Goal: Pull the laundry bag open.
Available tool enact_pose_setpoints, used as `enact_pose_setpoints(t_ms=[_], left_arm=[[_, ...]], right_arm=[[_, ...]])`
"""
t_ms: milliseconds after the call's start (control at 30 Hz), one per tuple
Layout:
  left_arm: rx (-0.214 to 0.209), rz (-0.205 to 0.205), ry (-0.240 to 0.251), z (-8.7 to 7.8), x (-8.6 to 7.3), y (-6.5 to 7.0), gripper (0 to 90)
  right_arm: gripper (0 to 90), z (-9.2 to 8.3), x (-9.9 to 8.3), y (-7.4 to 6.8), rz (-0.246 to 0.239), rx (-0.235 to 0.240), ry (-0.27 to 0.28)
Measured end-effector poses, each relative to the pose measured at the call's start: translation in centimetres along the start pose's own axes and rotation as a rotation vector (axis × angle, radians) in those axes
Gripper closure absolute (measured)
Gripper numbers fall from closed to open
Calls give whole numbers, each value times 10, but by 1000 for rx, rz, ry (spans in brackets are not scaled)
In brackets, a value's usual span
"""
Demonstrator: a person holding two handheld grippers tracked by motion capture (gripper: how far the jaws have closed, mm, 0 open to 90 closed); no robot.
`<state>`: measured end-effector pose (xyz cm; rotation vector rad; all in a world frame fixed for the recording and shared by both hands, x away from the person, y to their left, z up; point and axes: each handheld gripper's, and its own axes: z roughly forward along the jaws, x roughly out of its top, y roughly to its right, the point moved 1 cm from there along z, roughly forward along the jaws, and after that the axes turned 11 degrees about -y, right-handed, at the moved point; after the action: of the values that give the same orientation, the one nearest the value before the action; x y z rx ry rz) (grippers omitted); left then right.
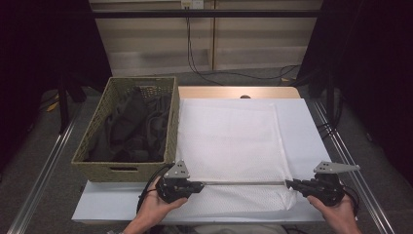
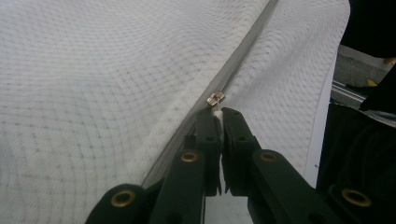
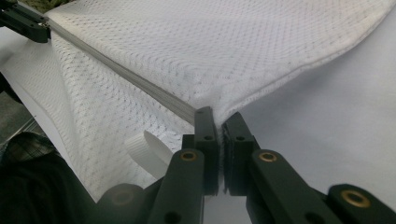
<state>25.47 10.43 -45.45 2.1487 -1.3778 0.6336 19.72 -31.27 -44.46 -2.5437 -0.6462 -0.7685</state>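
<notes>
Both grippers' jaws pinch the white mesh cover (image 1: 229, 141) at its zipper (image 1: 243, 183); no writing readable.

The wicker basket (image 1: 97, 163) walls off the table's left side. Right of the basket, the white mesh cover (image 1: 229, 136) lies flat and passable.

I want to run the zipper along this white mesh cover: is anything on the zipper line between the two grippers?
Nothing visible. The left gripper pinches at the zipper pull, the right gripper clamps the cover's far end, and the zipper line between them runs bare. The basket sits off to the side.
</notes>
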Motion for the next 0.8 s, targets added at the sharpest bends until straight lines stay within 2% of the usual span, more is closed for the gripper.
enact_pose_setpoints(t_ms=[267, 800], left_arm=[[10, -23, -3, -8, -8, -4, 866], [16, -25, -13, -11, -11, -5, 866]], right_arm=[[864, 2, 0, 0, 0, -2, -7], [864, 2, 0, 1, -2, 0, -9]])
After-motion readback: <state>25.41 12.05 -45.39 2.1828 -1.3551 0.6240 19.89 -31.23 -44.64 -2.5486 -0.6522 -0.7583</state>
